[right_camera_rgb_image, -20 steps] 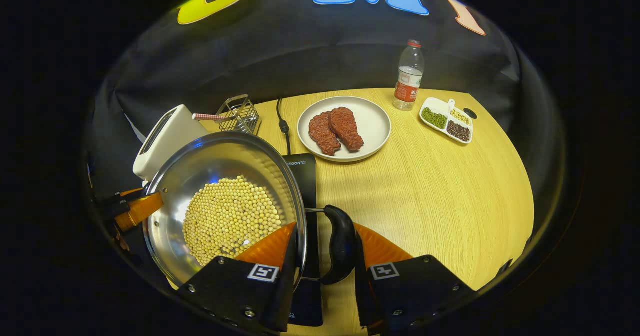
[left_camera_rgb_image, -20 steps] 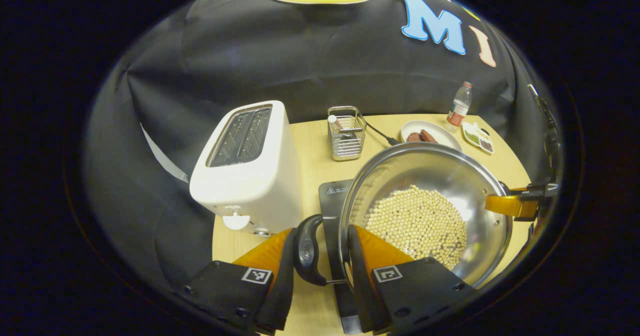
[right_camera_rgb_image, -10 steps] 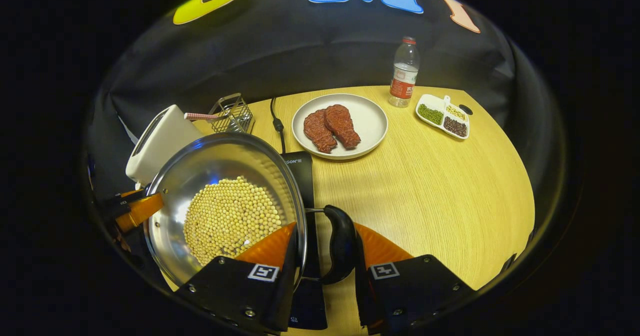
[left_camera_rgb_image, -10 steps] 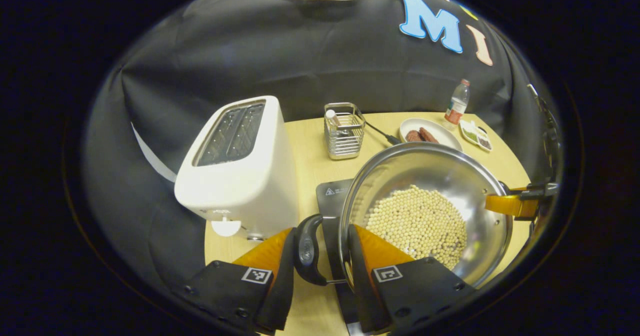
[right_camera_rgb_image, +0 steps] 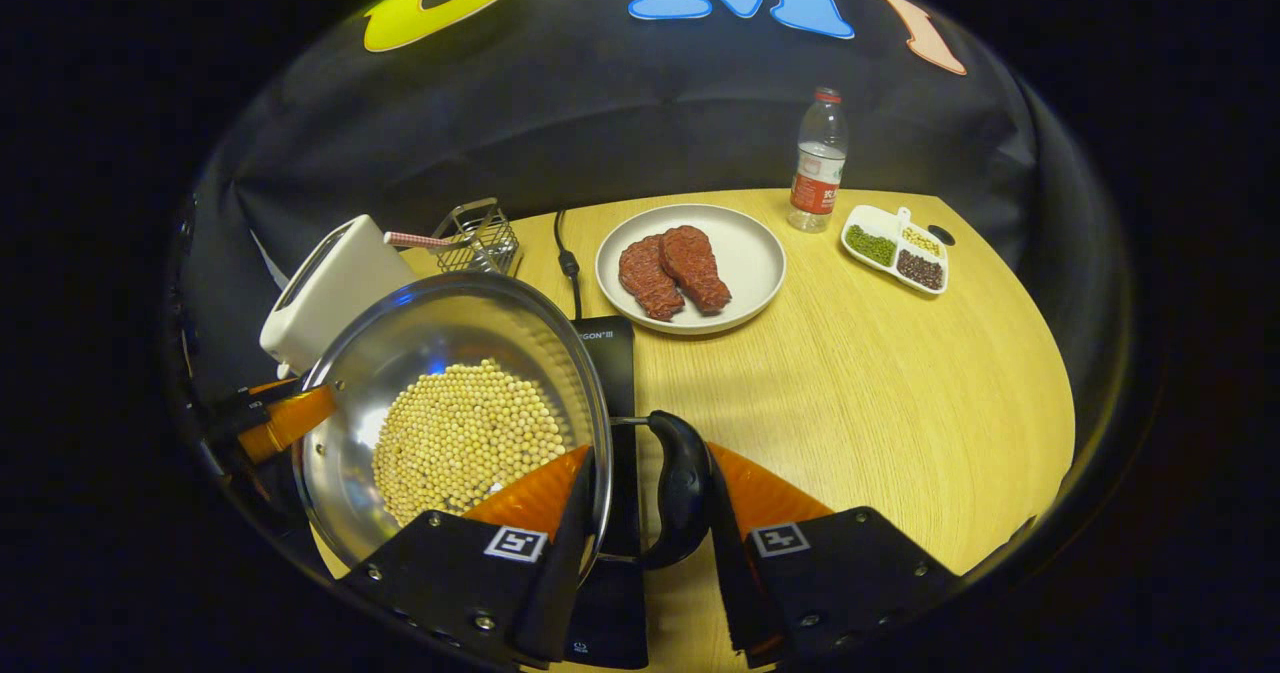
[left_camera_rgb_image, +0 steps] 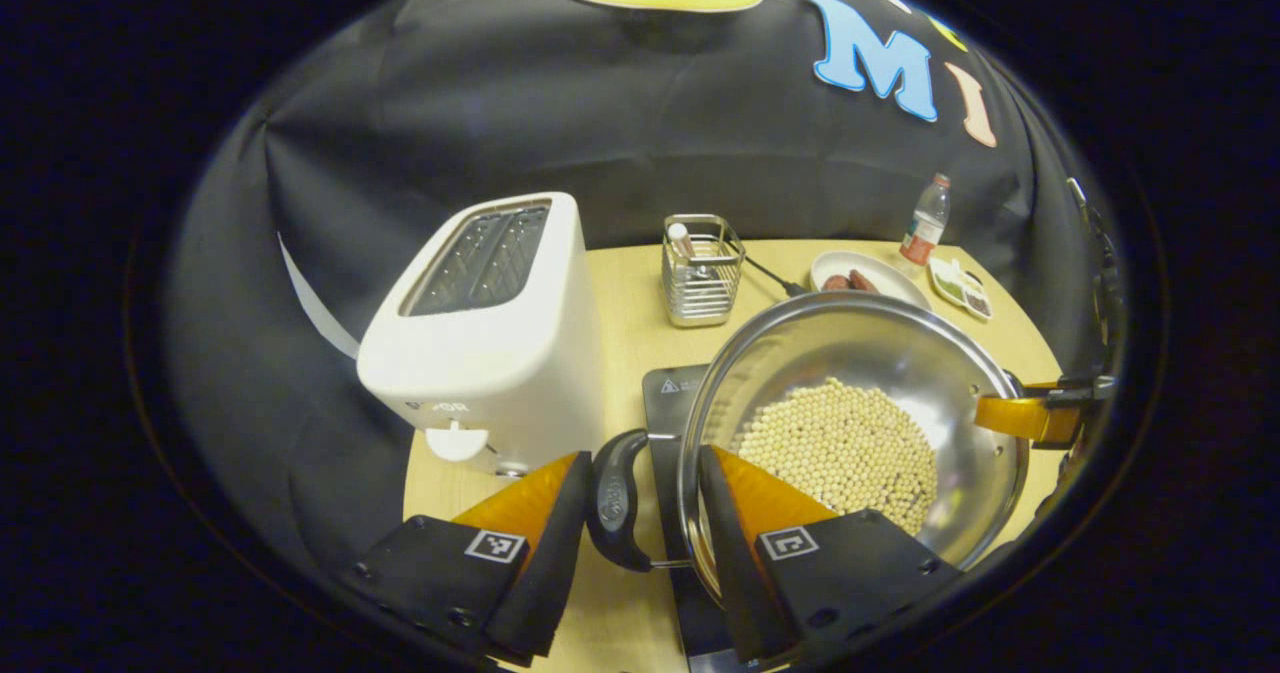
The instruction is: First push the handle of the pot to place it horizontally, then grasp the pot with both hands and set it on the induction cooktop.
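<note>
On the left, a white toaster (left_camera_rgb_image: 480, 333) stands on the bench (right_camera_rgb_image: 880, 373), just beside the black cooktop (left_camera_rgb_image: 668, 423). The left gripper (left_camera_rgb_image: 635, 513) has its jaws narrow around the pot's (left_camera_rgb_image: 860, 353) near side handle (left_camera_rgb_image: 612, 498), one finger outside the handle and the other inside the rim; whether both press firmly I cannot tell. The pot sits over the cooktop, full of pale beans (left_camera_rgb_image: 840, 448); whether its base rests there or hangs above is hidden.

On the pot's other side, the right gripper (right_camera_rgb_image: 645, 513) holds the opposite handle (right_camera_rgb_image: 685, 488) and rim the same way. Further right lie a plate (right_camera_rgb_image: 745, 253) of meat (right_camera_rgb_image: 670, 271), a bottle (right_camera_rgb_image: 818, 163) and a small divided dish (right_camera_rgb_image: 895, 248), well apart from the pot.

The risks, as I judge them: if one hand lowers faster than the other, the pot tilts and beans roll over the rim. A drift to the left could knock the toaster. The loop handles could pivot in the jaws, letting the pot swing. Set off-centre, it could overhang the cooktop's edge.
</note>
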`<state>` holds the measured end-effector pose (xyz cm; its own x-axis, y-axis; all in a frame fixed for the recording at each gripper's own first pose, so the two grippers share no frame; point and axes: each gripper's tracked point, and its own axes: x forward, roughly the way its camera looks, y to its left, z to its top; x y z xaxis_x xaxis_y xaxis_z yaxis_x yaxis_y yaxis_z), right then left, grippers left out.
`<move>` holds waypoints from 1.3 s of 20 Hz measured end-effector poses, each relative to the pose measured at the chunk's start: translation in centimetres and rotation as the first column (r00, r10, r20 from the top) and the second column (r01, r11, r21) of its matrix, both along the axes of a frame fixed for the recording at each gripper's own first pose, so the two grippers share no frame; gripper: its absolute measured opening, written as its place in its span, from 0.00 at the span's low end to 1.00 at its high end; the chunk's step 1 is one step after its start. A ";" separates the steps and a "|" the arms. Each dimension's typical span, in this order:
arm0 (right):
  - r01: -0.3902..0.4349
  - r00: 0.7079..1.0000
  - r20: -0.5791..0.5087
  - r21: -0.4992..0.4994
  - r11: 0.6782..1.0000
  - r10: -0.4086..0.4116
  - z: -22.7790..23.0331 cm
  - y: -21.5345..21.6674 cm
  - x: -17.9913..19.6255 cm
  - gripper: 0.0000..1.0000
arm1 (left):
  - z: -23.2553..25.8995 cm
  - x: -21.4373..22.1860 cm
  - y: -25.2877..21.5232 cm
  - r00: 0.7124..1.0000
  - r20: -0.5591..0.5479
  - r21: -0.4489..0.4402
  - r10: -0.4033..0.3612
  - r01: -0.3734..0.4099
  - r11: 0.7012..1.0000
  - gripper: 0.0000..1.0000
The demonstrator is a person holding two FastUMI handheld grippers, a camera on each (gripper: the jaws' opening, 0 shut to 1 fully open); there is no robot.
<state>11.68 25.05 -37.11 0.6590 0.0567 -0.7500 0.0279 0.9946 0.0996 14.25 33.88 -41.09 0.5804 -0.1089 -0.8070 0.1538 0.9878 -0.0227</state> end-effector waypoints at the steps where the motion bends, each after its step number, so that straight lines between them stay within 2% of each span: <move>1: -0.005 1.000 0.030 0.008 1.000 0.005 0.8 -0.3 0.2 0.58 | 1.1 0.4 0.3 0.999 0.036 0.009 0.011 -0.011 1.000 0.69; 2: -0.010 0.998 0.062 0.008 1.000 0.010 1.8 -0.8 0.2 0.63 | 2.3 0.8 0.4 0.997 0.070 0.015 0.024 -0.025 1.000 0.71; 3: -0.020 0.995 0.097 0.009 1.000 0.019 3.1 -1.4 0.1 0.77 | 3.6 0.9 0.1 0.994 0.101 0.006 0.040 -0.041 0.999 0.75; 4: -0.028 0.991 0.135 0.011 1.000 0.026 4.3 -1.9 0.1 0.79 | 5.1 1.1 -0.5 0.990 0.129 -0.013 0.058 -0.056 0.998 0.83; 5: -0.034 0.985 0.172 0.010 0.999 0.032 5.7 -2.7 -0.1 0.81 | 6.5 0.8 -1.3 0.984 0.160 -0.037 0.079 -0.074 0.997 0.84; 8: -0.041 0.964 0.264 -0.004 0.999 0.041 9.3 -5.8 -1.0 0.80 | 10.8 -0.2 -4.5 0.968 0.225 -0.091 0.114 -0.096 0.991 0.86; 14: -0.042 0.902 0.429 -0.021 0.999 0.047 17.5 -12.2 -3.9 0.80 | 19.0 -3.4 -15.8 0.926 0.354 -0.156 0.131 -0.080 0.985 0.85; 16: -0.043 0.872 0.486 -0.021 0.999 0.048 20.6 -14.3 -4.7 0.80 | 23.0 -4.1 -19.9 0.895 0.429 -0.161 0.123 -0.059 0.985 0.84; 19: -0.050 0.822 0.566 -0.034 0.998 0.061 25.5 -17.2 -6.0 0.80 | 29.6 -4.9 -24.6 0.830 0.542 -0.157 0.131 -0.053 0.986 0.85; 21: -0.050 0.792 0.607 -0.036 0.998 0.062 28.8 -19.3 -7.4 0.80 | 33.6 -5.8 -27.6 0.786 0.602 -0.176 0.140 -0.041 0.984 0.82; 24: -0.058 0.744 0.664 -0.042 0.997 0.071 32.4 -21.5 -8.7 0.81 | 38.0 -7.3 -30.1 0.736 0.660 -0.172 0.149 -0.046 0.984 0.77; 25: -0.067 0.730 0.678 -0.054 0.996 0.086 33.2 -22.1 -8.8 0.94 | 38.8 -7.8 -31.0 0.723 0.674 -0.173 0.153 -0.046 0.984 0.77; 26: -0.066 0.718 0.689 -0.071 0.995 0.097 33.6 -22.9 -9.0 0.94 | 39.1 -8.1 -31.6 0.718 0.677 -0.180 0.161 -0.050 0.982 0.85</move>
<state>2.69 2.18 -3.48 0.9891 0.1163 -0.0902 -0.1150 0.9932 0.0202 6.11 2.30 -2.01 0.9825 -0.0904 -0.1628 0.0764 0.9930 -0.0901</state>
